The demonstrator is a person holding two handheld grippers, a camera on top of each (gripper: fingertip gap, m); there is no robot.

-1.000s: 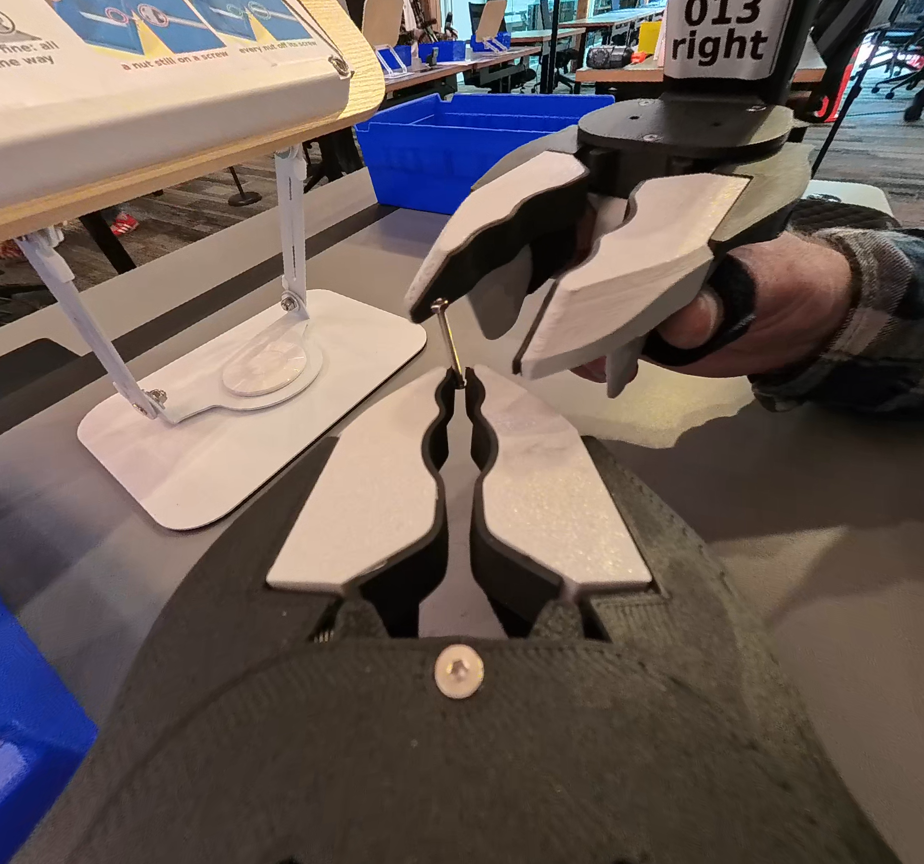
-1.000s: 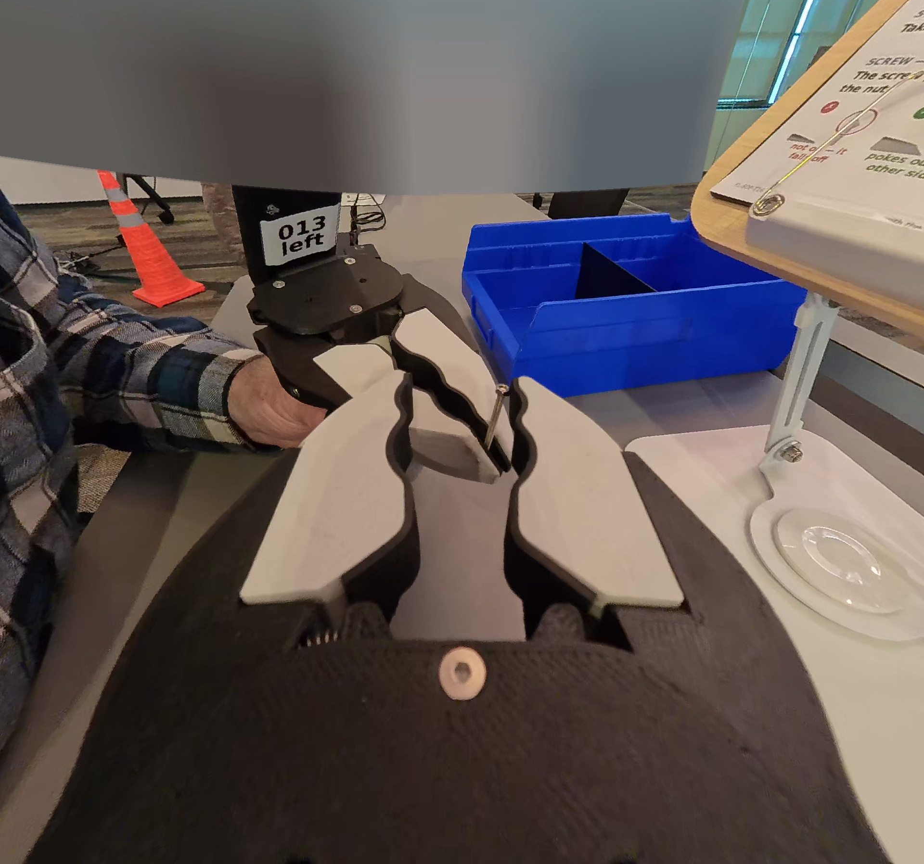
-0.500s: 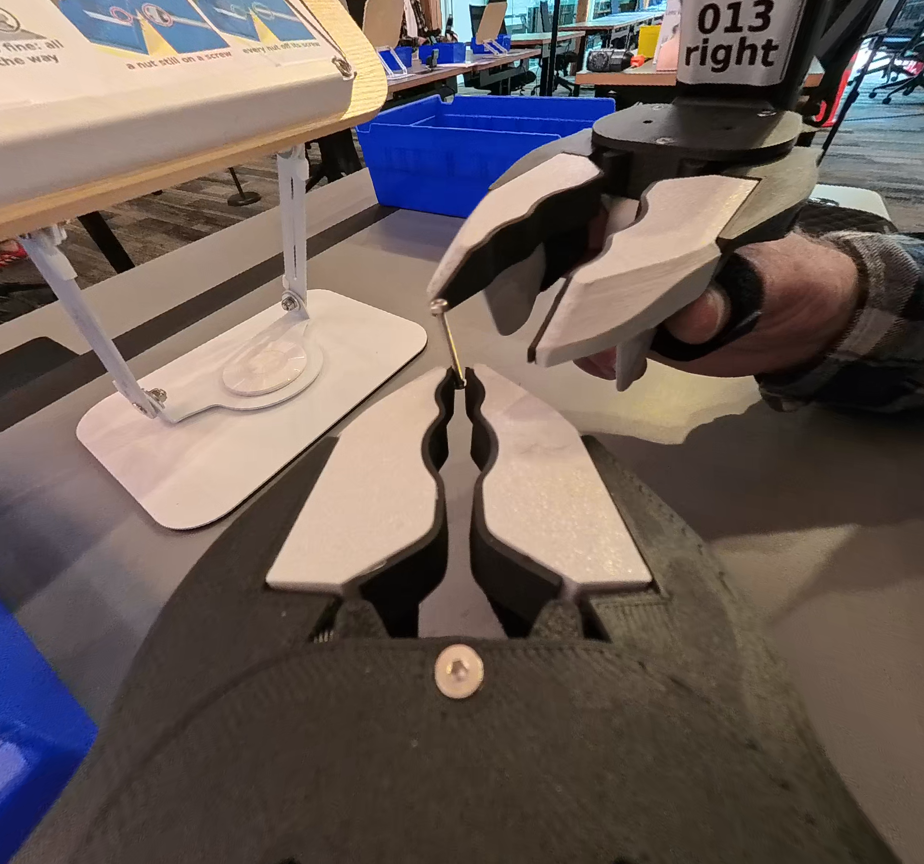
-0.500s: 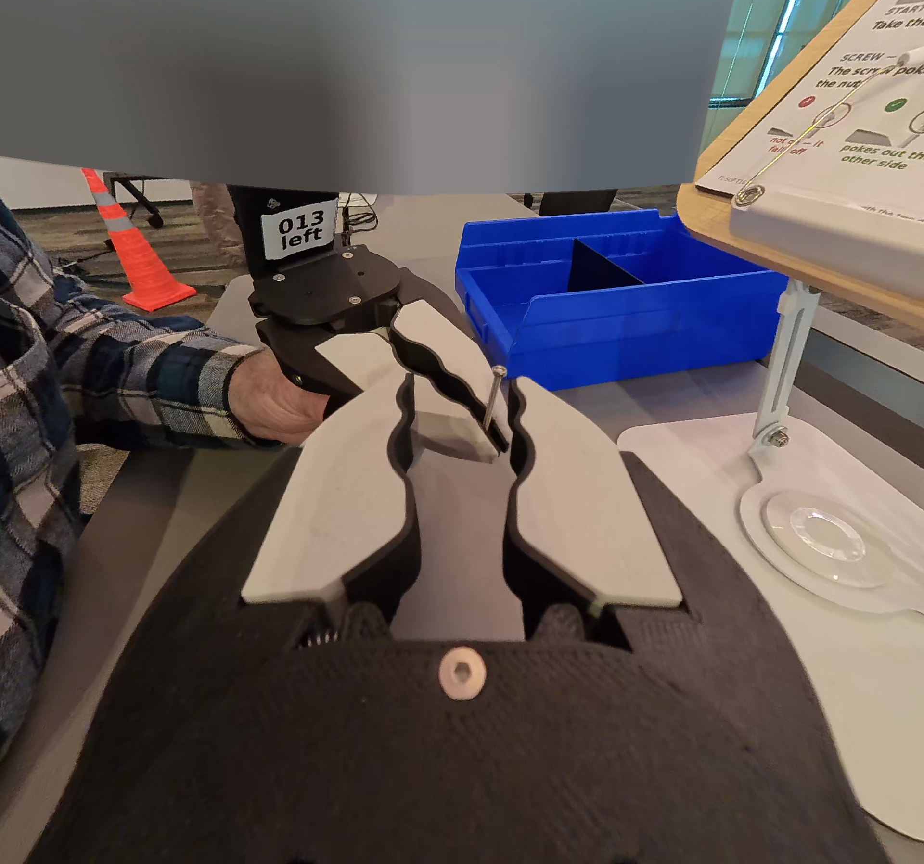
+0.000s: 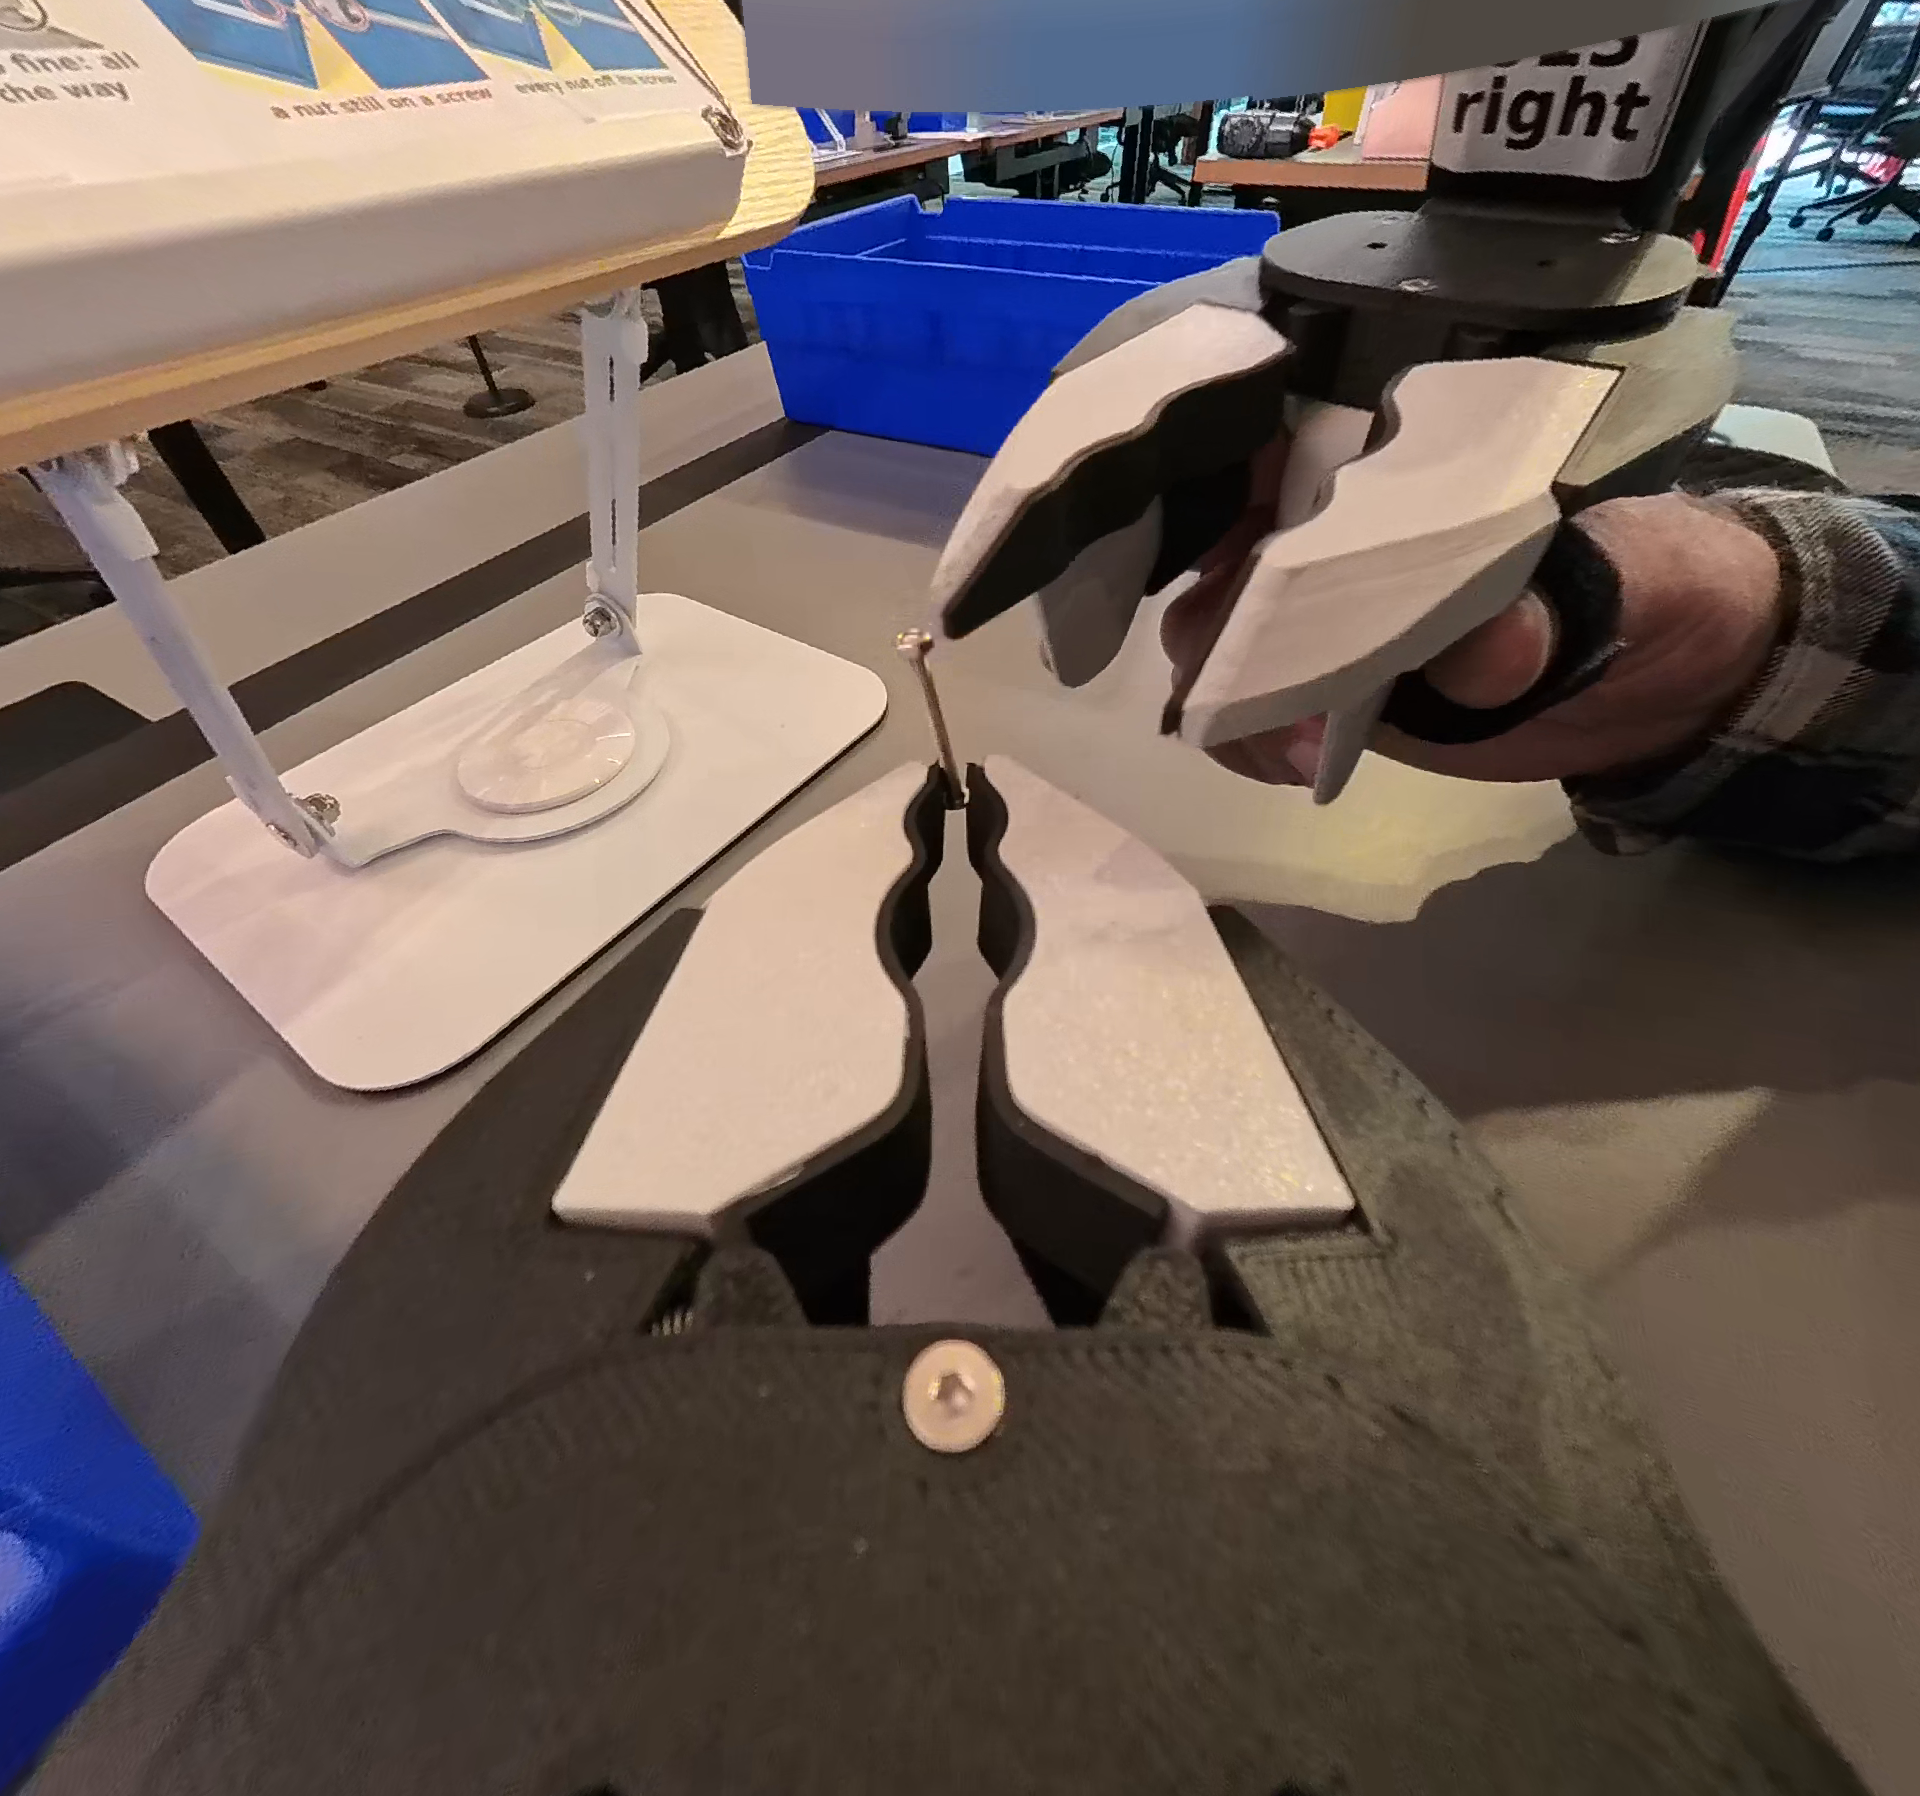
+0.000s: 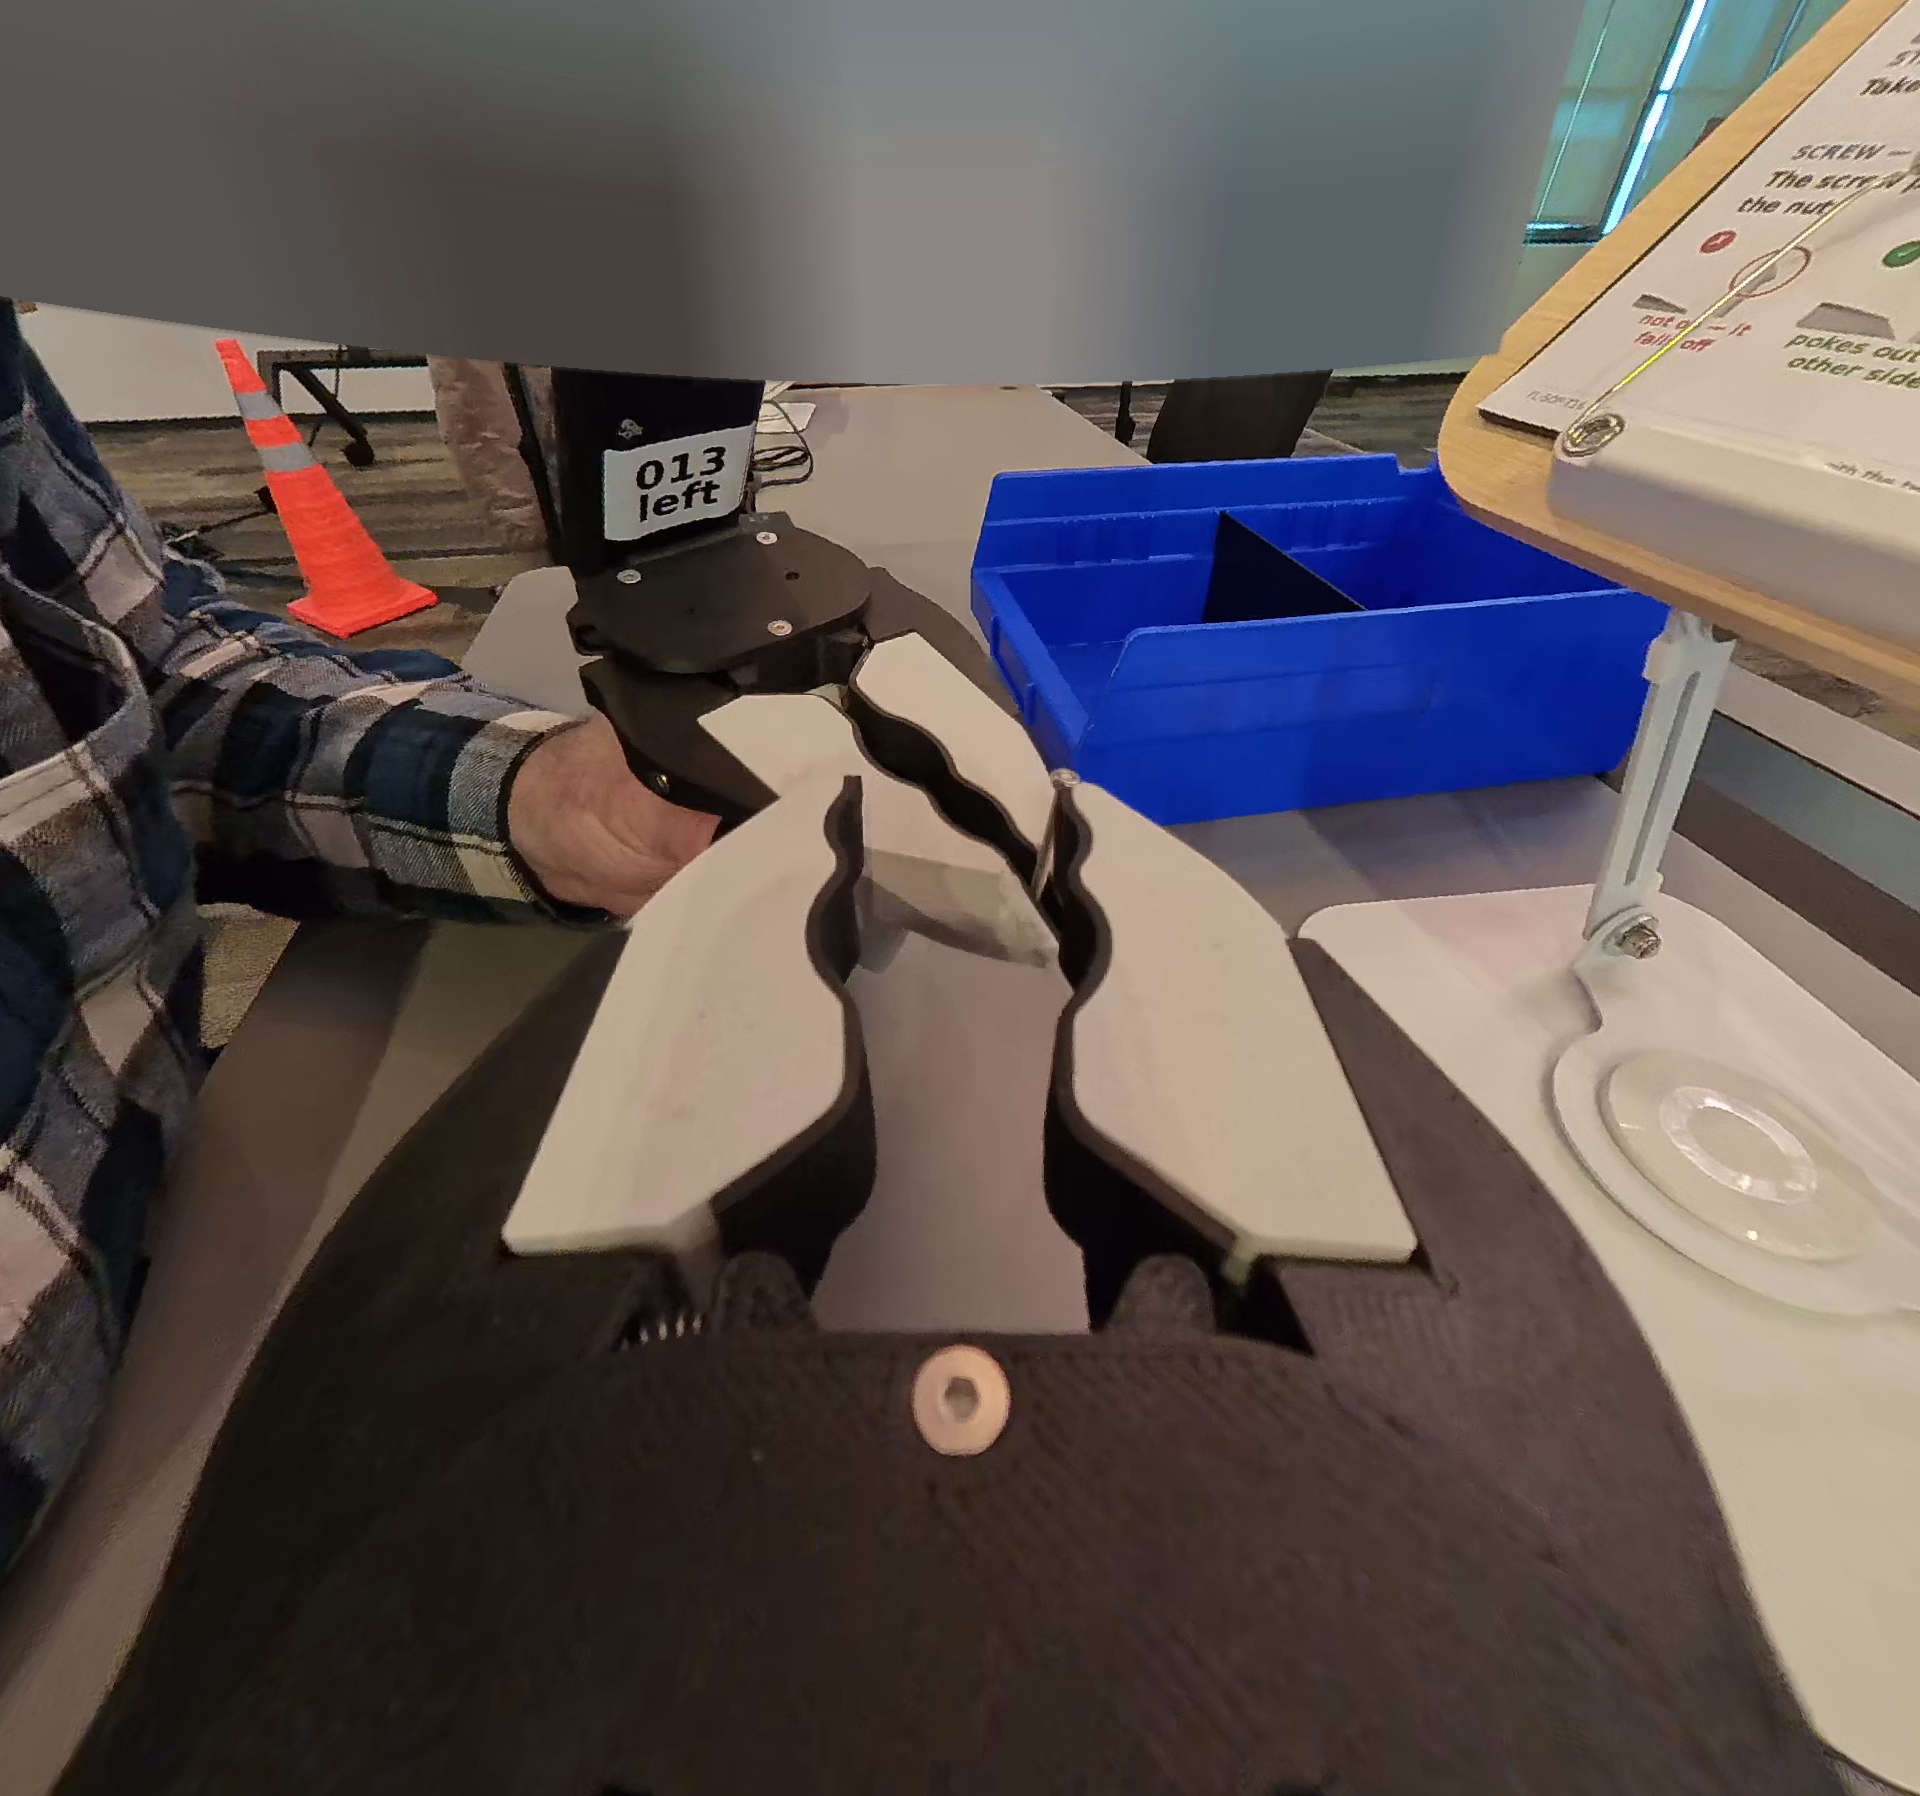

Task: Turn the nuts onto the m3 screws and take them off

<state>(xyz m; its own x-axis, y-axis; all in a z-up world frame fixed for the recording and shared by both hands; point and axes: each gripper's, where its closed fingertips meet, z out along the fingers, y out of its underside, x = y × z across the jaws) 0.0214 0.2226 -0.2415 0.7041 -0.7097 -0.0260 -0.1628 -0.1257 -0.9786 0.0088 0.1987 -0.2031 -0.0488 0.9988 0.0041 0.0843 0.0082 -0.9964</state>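
My left gripper (image 5: pixel 951 780) is shut on the lower end of a thin metal screw (image 5: pixel 933 712). The screw stands up from the fingertips with its head on top. My right gripper (image 5: pixel 1070 676) is open and hangs just above and to the right, one fingertip (image 5: pixel 961 608) right beside the screw's head. In the right wrist view the screw (image 6: pixel 1049 837) lies along the inner edge of my right gripper's (image 6: pixel 958 796) right-hand finger (image 6: pixel 1164 967). The other finger stands well clear. The left gripper (image 6: pixel 1023 899) shows behind it there.
A blue bin (image 5: pixel 935 344) with a divider stands at the back of the grey table (image 5: pixel 1558 1071); it also shows in the right wrist view (image 6: pixel 1299 707). A white stand base (image 5: pixel 468 863) carries a tilted wooden board with an instruction sheet (image 5: pixel 312 136). Another blue bin corner (image 5: pixel 62 1538) is near left. An orange cone (image 6: pixel 322 531) is on the floor. Left and right tips are no more than a few centimetres apart.
The right gripper has shifted slightly to the right in the left wrist view, its fingertip staying by the screw's head. The left gripper and the screw have stayed still.
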